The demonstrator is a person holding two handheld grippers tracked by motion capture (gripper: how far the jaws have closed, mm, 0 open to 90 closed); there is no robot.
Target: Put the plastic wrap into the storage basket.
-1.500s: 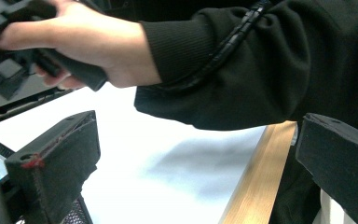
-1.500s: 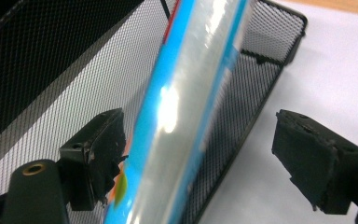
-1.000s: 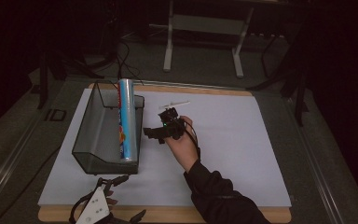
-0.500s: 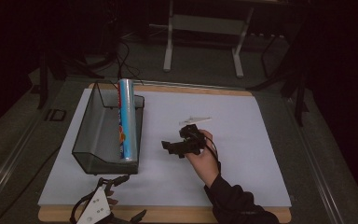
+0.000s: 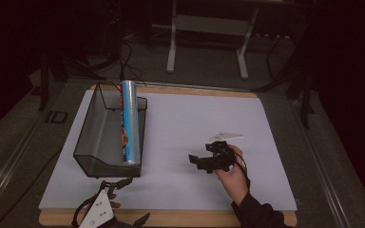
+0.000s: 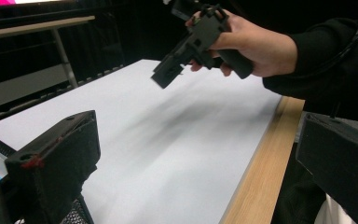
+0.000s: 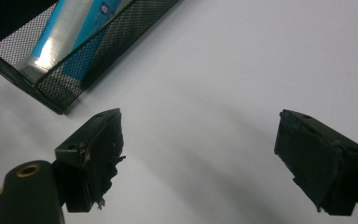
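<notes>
The shiny tube [image 5: 129,124] lies in the mesh basket [image 5: 91,140] at the left of the high view, so putting it away looks done; the right gripper [image 5: 196,160], jaws spread and empty, next needs a resting place

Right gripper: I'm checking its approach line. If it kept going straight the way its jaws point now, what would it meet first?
Probably the bare white table sheet: the right gripper is open with nothing between its jaws. The black mesh basket holding the shiny blue-and-silver tube sits off to one side, though depth is unclear.
</notes>
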